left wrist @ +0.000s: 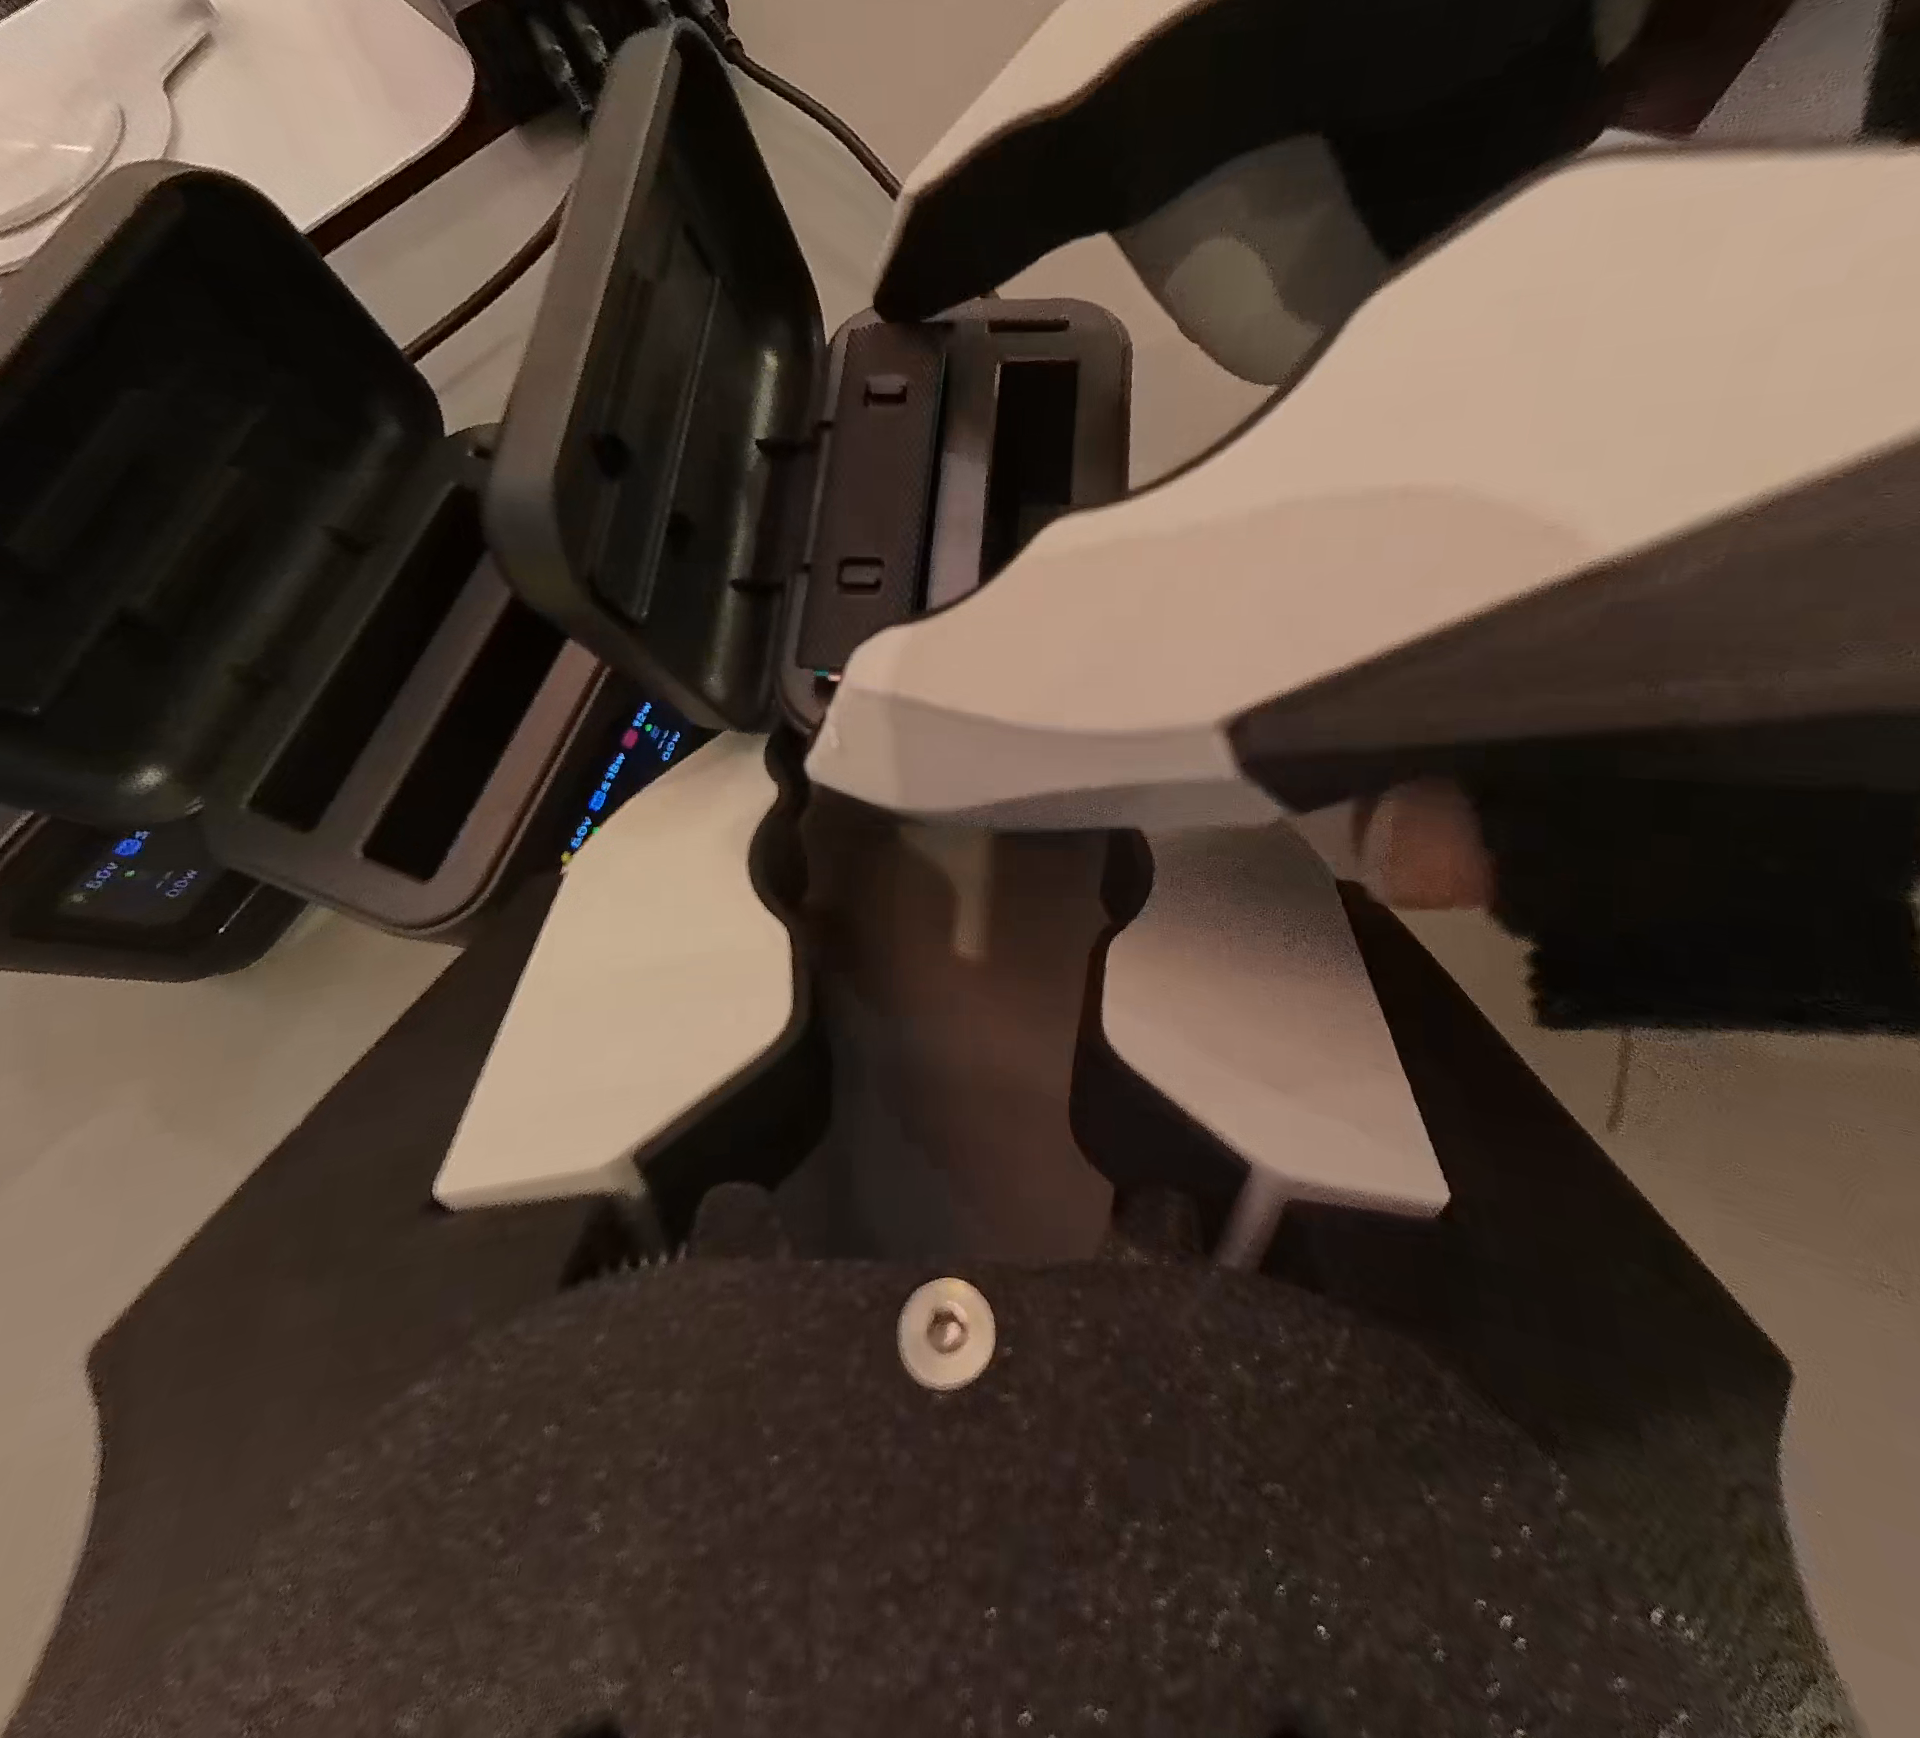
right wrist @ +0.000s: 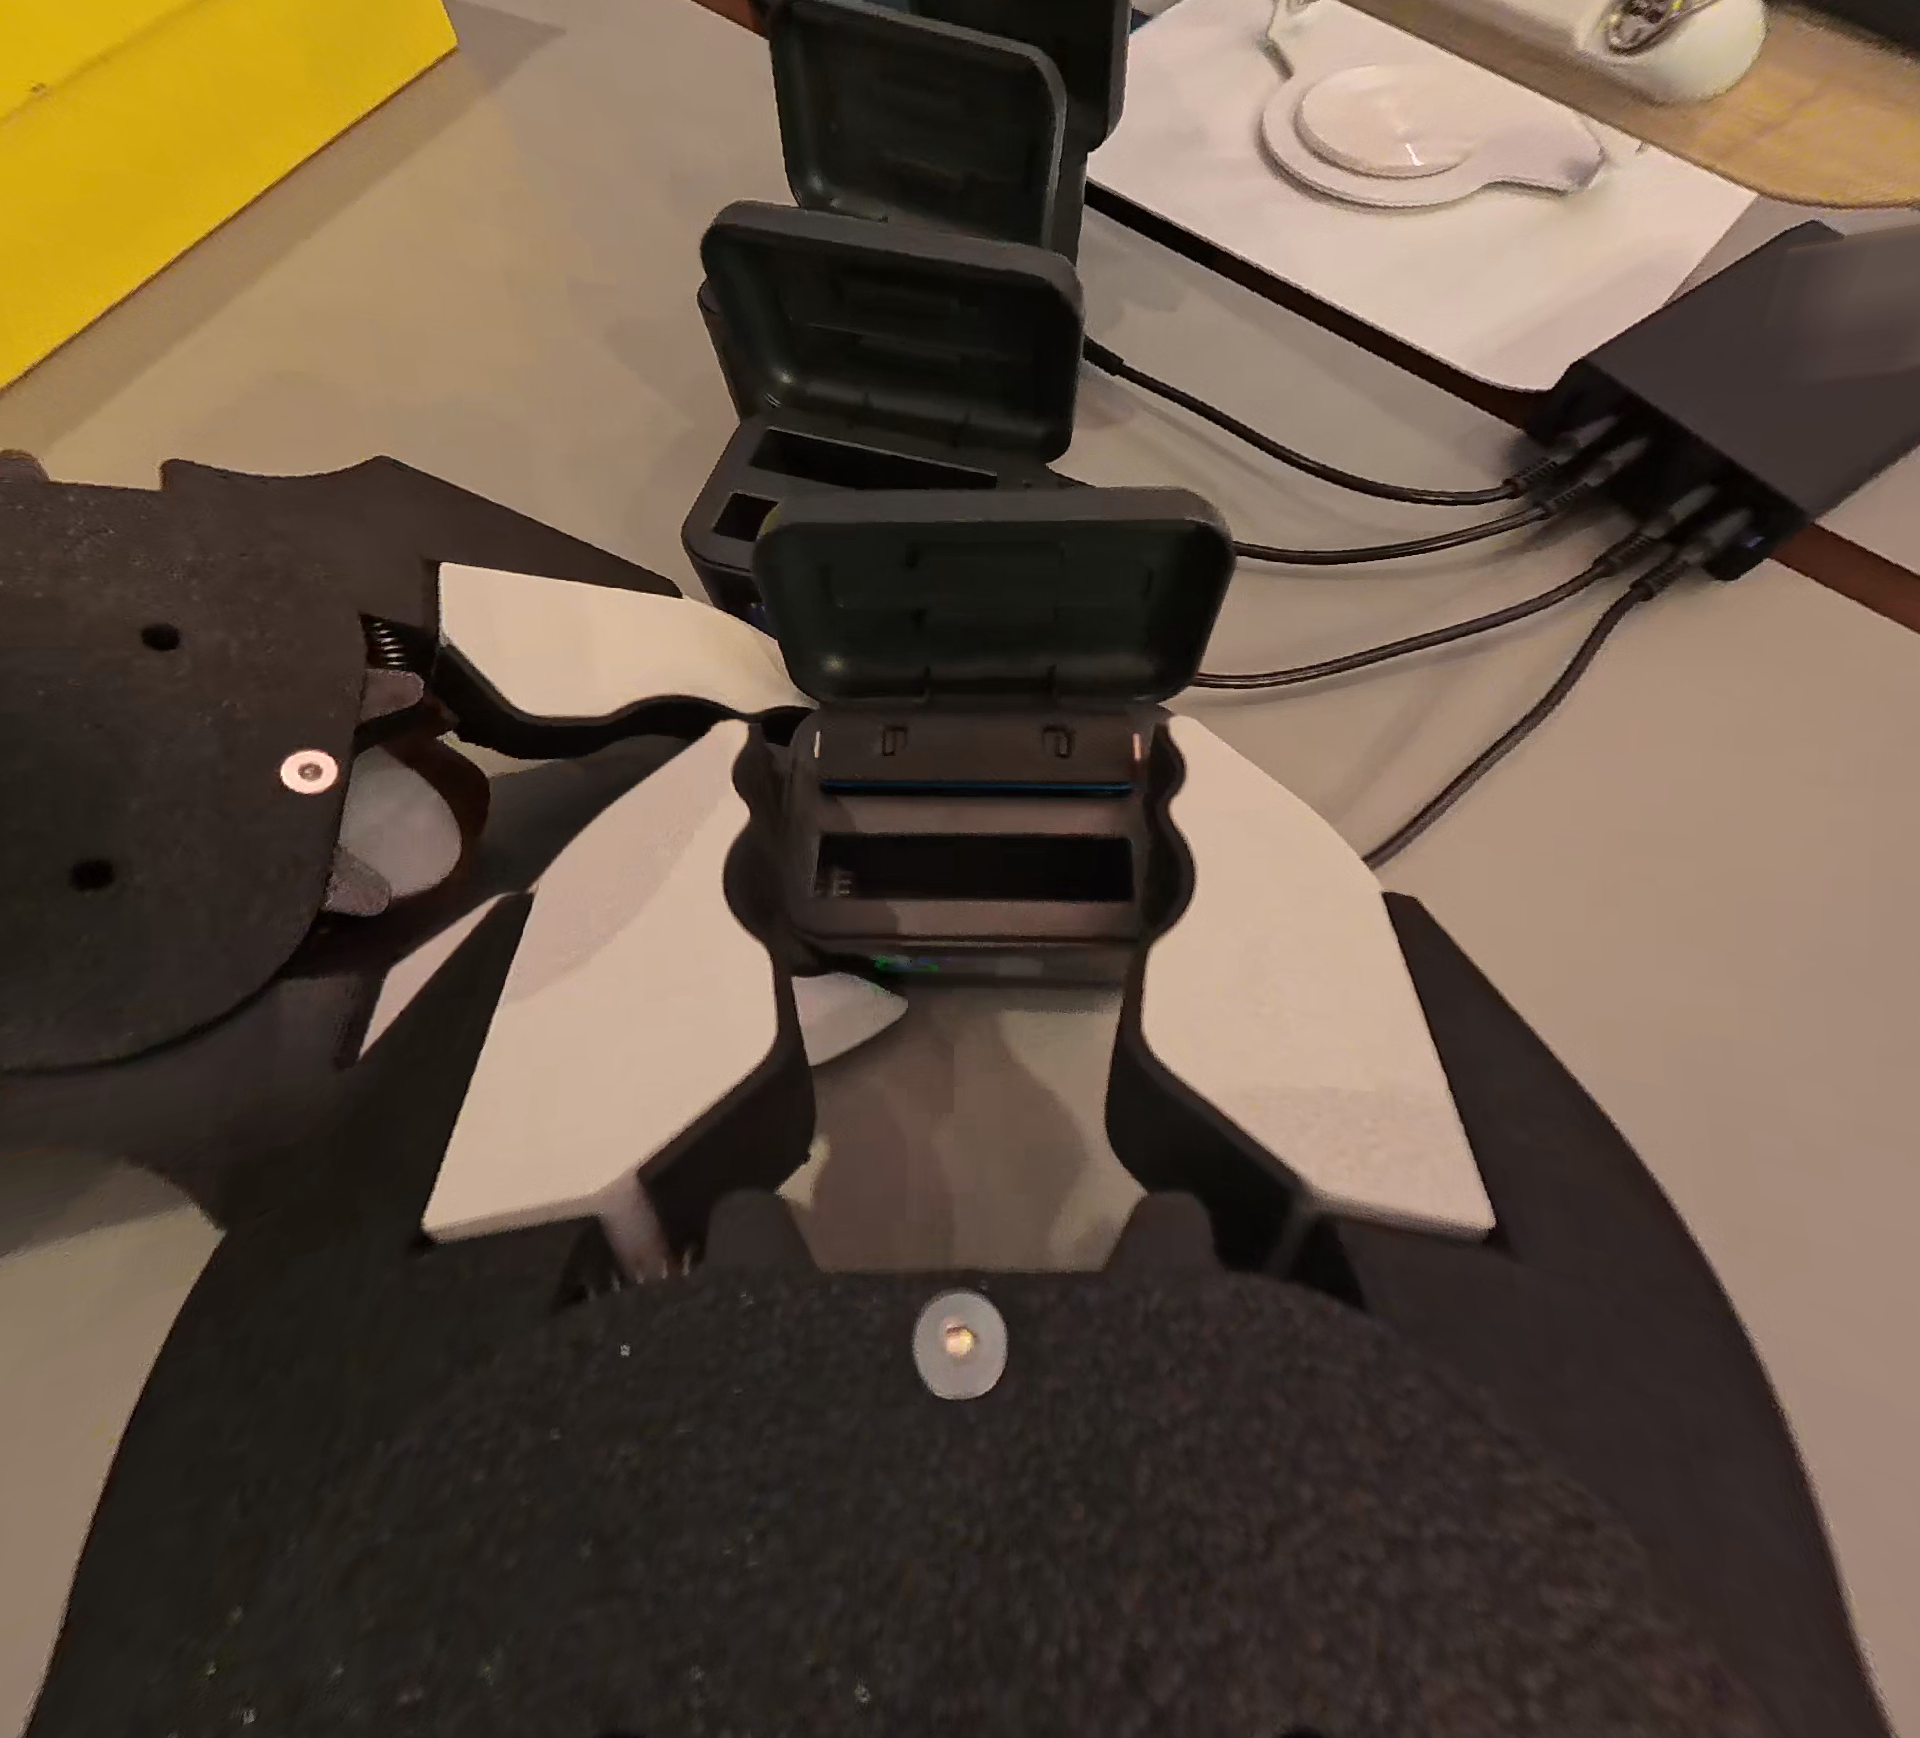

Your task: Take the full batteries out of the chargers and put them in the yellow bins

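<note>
Grey chargers with raised lids are seen in the left wrist view: one (left wrist: 343,649) by the left edge with dark slots, and a nearer one (left wrist: 966,483) at centre. The right gripper (left wrist: 852,525) is spread around that nearer charger, one finger at each end, while a battery (left wrist: 883,483) sits in the slot beside the lid. The left gripper (left wrist: 935,909) is spread too, hanging just short of the charger and holding nothing. In the right wrist view, four chargers are lined up toward the table's far edge; the nearest (right wrist: 966,857) is bracketed by the right gripper (right wrist: 961,815), its battery (right wrist: 977,753) seated by the hinge, the front slot empty. A yellow bin (right wrist: 187,78) stands at the far left corner. The charger should be steadied while the battery is lifted straight up.
</note>
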`<state>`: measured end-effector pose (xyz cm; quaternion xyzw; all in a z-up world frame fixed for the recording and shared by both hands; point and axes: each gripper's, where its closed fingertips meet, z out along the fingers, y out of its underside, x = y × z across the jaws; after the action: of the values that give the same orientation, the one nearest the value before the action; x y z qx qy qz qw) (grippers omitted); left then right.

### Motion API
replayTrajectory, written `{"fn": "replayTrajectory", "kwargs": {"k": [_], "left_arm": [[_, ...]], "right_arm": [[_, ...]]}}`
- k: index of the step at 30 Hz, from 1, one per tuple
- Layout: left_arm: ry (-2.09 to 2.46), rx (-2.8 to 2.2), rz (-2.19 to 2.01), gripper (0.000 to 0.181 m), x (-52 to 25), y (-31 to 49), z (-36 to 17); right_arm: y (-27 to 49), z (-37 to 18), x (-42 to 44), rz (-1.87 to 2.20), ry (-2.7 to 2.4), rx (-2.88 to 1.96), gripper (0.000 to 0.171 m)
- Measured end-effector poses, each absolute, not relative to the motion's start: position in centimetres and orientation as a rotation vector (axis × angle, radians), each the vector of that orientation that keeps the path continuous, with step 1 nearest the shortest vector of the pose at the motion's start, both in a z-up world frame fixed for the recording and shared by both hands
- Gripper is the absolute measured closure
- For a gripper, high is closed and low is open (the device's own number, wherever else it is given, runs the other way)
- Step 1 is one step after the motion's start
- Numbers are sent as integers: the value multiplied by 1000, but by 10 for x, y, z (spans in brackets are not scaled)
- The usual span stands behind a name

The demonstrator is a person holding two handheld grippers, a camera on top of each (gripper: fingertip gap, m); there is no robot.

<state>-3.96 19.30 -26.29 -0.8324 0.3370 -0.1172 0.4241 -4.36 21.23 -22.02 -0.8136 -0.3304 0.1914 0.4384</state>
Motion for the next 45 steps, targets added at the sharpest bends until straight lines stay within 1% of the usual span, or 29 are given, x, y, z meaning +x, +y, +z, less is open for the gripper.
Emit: {"fn": "replayTrajectory", "kwargs": {"k": [13, 32, 33, 37, 45], "left_arm": [[841, -2082, -296, 126, -40, 193, -263], [889, -2083, -296, 127, -41, 193, -263], [891, -2099, -296, 126, -41, 192, -266], [893, -2099, -311, 126, -41, 192, -266], [890, -2095, -313, 126, -42, 192, -266]], "right_arm": [[219, -222, -45, 422, -797, -1977, 112], [218, -215, -44, 426, -747, -1912, 114], [218, -213, -45, 422, -746, -1893, 114], [221, -171, -41, 453, -670, -1764, 114], [219, -162, -25, 524, -599, -1753, 113]]}}
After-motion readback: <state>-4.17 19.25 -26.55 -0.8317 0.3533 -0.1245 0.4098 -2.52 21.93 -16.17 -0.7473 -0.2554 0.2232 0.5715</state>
